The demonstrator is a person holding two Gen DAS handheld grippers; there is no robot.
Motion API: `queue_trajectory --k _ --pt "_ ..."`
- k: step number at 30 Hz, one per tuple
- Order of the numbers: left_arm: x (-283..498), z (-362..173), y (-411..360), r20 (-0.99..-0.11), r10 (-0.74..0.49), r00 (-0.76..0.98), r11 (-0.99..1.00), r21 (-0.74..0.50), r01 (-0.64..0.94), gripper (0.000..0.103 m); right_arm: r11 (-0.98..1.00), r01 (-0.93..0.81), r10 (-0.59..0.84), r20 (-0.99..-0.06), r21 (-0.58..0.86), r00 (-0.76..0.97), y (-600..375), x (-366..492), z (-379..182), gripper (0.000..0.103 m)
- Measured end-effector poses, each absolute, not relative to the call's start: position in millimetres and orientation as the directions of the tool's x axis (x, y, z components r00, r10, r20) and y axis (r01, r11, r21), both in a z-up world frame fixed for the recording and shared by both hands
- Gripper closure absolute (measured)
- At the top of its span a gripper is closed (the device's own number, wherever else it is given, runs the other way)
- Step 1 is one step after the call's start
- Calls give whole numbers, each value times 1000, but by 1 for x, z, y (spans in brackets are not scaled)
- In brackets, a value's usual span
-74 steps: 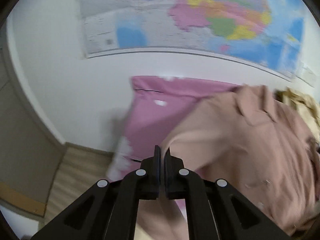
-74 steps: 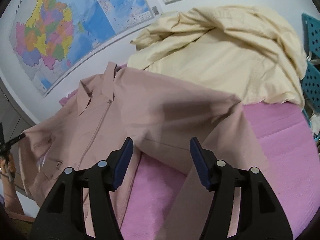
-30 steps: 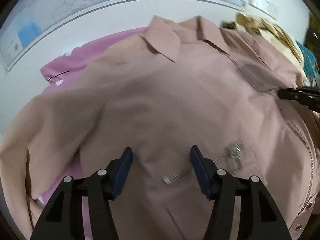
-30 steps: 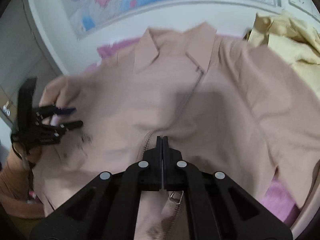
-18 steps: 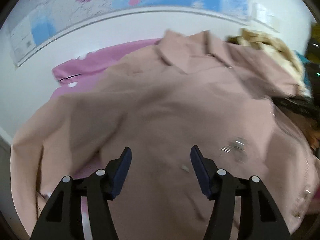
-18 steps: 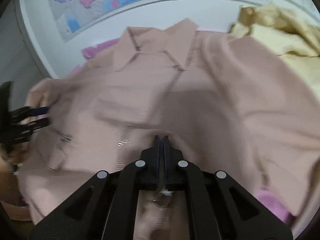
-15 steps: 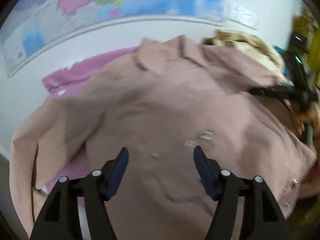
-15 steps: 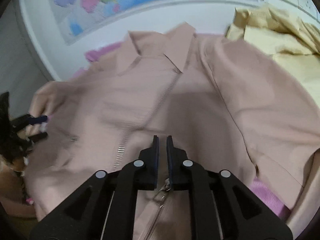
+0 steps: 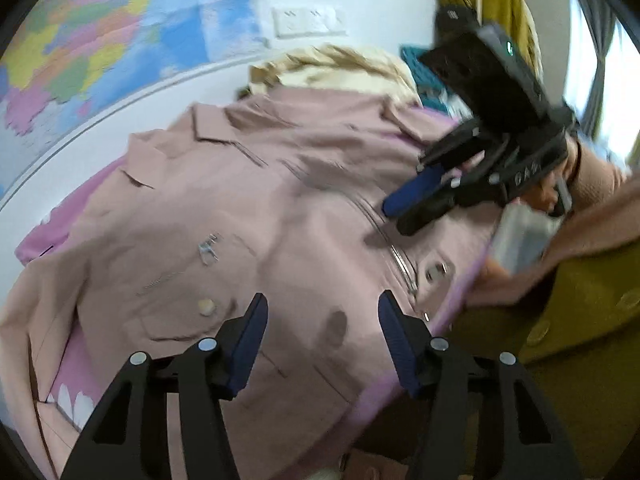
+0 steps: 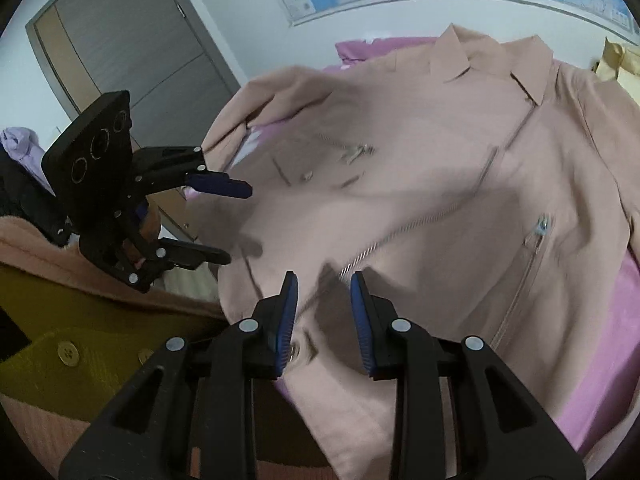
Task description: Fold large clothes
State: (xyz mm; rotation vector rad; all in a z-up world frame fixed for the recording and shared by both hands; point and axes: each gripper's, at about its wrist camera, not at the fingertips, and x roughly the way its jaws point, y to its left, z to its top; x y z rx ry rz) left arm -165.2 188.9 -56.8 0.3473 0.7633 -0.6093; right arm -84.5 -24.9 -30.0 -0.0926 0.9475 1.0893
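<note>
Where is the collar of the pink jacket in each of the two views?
Left wrist view: the collar lies upper left of centre, just below the wall map.
Right wrist view: the collar lies upper right, near the top, also below the map.
Shared landmark: the jacket's front zipper runs down from the collar in both views.

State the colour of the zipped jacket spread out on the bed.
Dusty pink; the jacket shows best in the right wrist view.

Soft daylight, motion blur (fisheye-warped edges).
</note>
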Motion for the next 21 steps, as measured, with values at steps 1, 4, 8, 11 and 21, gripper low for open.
queue_trajectory --k 1,4,8,11,21 --pt "-167 -60 186 -743 -372 557 771 87 631 47 496 -781 715 -689 378 120 -25 -87 -31 75" --pt "-174 -61 188 -743 -384 549 766 76 639 47 467 -777 735 -674 423 75 -36 -103 -35 74" --pt "-189 -60 183 -721 -357 594 772 130 622 47 460 -780 736 -674 424 68 -38 -117 -42 70" --pt "-193 -66 174 -733 -325 598 750 186 635 47 463 -796 732 -675 389 96 -34 -124 -42 65" --pt "-186 -79 152 -692 -180 699 773 340 535 90 512 -788 711 -683 342 165 -33 -124 -56 59"
